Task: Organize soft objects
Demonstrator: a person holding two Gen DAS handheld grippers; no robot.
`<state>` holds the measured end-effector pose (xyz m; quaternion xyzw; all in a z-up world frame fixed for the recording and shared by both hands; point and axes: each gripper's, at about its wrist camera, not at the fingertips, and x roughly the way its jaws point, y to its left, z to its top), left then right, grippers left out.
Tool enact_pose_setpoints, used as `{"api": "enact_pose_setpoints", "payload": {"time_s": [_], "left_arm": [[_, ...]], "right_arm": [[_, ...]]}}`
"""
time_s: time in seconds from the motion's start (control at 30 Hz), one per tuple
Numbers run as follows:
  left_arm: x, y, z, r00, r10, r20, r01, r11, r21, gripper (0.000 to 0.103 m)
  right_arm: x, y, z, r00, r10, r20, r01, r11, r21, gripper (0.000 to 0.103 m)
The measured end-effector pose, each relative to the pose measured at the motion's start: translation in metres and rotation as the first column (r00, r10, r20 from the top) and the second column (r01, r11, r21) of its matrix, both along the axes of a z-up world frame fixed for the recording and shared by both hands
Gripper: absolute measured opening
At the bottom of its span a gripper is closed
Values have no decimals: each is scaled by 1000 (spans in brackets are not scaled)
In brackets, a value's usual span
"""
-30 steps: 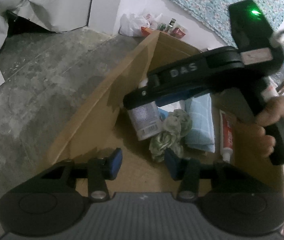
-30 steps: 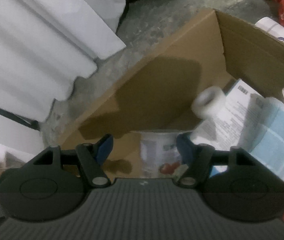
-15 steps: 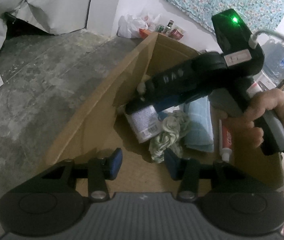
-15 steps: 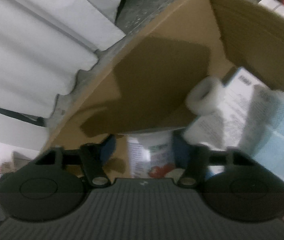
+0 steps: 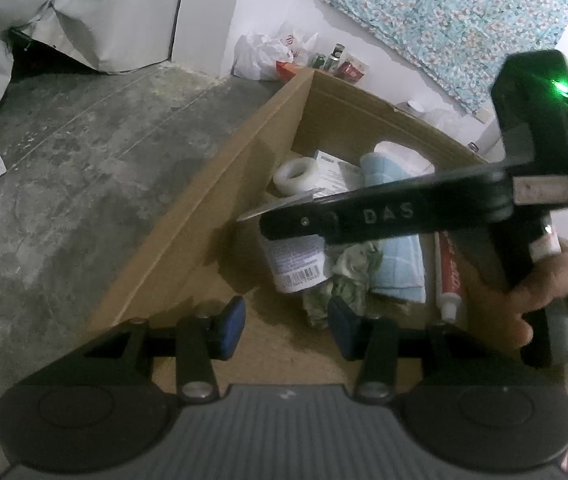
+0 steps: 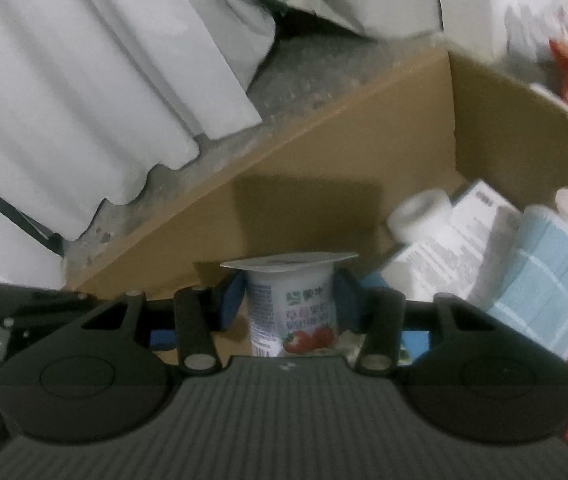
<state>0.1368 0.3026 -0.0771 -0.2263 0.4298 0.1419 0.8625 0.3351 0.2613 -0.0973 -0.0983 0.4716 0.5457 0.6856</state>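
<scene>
We hold the yogurt cup (image 6: 290,300) with our right gripper (image 6: 290,304); its blue pads press on both sides of the cup, above the cardboard box (image 5: 211,216). Our left gripper (image 5: 286,326) is open and holds nothing, near the green cloth (image 5: 344,280). The blue towel (image 5: 396,264) and the toothpaste tube (image 5: 450,276) lie in the box.

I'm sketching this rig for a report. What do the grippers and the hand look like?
Both grippers are black with blue pads and a ribbed grey body. The right one carries raised "DAS" lettering, a green light and a pale sticker. The hand is bare, with a dark cuff.
</scene>
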Motion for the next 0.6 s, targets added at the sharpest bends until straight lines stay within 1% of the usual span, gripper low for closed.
{"api": "enact_pose_setpoints", "payload": {"time_s": [0.13, 0.23, 0.3, 0.43, 0.47, 0.6], "left_arm": [[-2, 0, -1, 1000, 0, 1, 0, 1000, 0, 47], [-3, 0, -1, 1000, 0, 11, 0, 1000, -1, 50], [-5, -1, 2, 999, -4, 34, 4, 1000, 1, 58], [-7, -5, 9, 997, -25, 79, 23, 1000, 21, 68], [-6, -7, 11, 995, -27, 93, 24, 999, 36, 70], [-4, -15, 20, 989, -46, 142, 34, 996, 86, 71]], "right_arm": [[4, -11, 2, 1000, -21, -16, 22, 999, 48, 48], [3, -18, -1, 998, -35, -55, 39, 996, 82, 48], [0, -25, 0, 995, -40, -89, 50, 992, 116, 48], [-3, -38, 5, 986, -49, -159, 75, 984, 163, 48], [-9, -32, 5, 984, -50, -171, 79, 982, 170, 48], [-11, -44, 11, 965, -49, -259, 105, 973, 208, 48]]}}
